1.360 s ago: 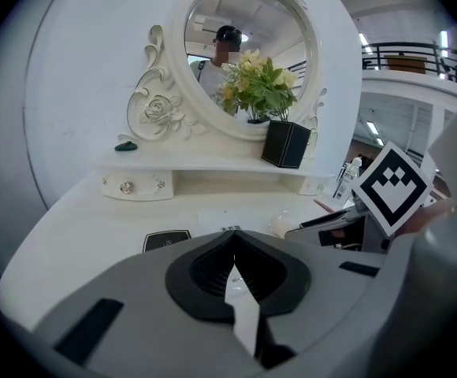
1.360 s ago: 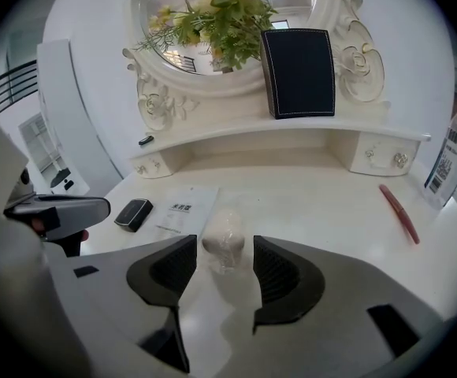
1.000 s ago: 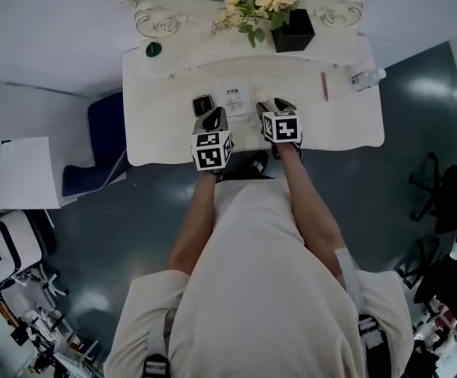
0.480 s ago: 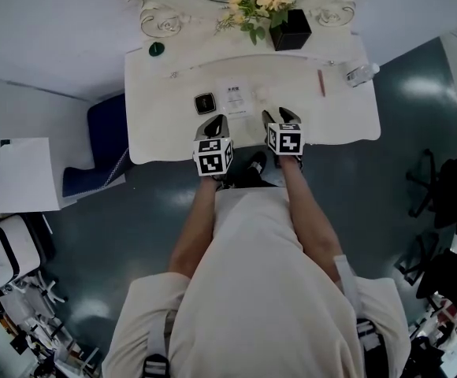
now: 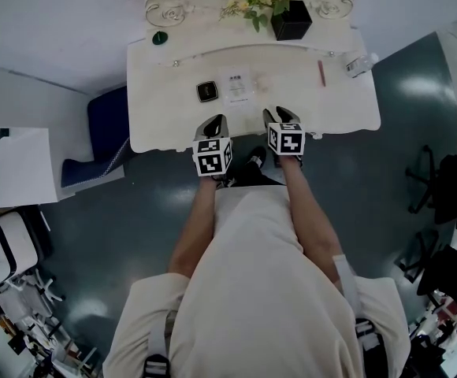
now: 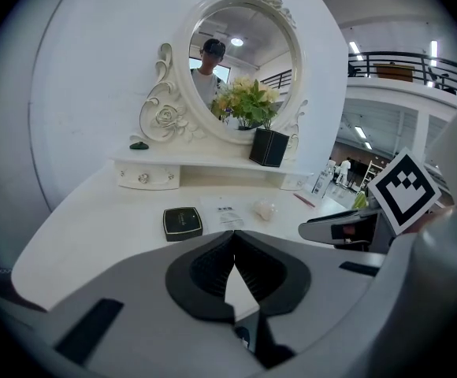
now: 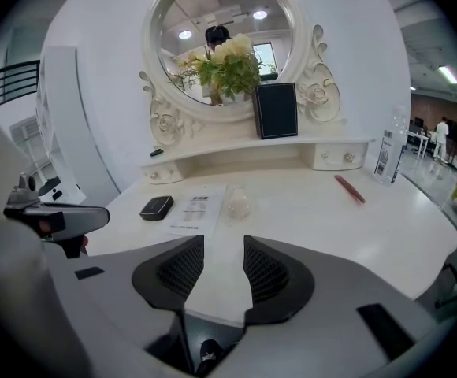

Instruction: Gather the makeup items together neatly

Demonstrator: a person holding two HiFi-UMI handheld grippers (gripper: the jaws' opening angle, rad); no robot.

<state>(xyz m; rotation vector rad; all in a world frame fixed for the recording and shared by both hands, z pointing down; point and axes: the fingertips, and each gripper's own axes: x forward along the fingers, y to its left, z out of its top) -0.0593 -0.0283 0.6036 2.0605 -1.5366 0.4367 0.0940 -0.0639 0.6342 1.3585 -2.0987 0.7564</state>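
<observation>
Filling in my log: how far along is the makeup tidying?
Compact, white sheet and pale ball lie close together mid-table; red pencil sits apart. Nothing in hand: left gripper shut and empty, right gripper empty, jaws just been closing. Gathering the pencil remains.

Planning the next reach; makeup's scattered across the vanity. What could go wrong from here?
1. The red pencil lies near the upright water bottle; a reach there could tip the bottle.
2. The black compact sits beside the flat leaflet; sliding it may drag or crumple the paper.
3. The small pale item is hard to see against the white tabletop and could be missed.
</observation>
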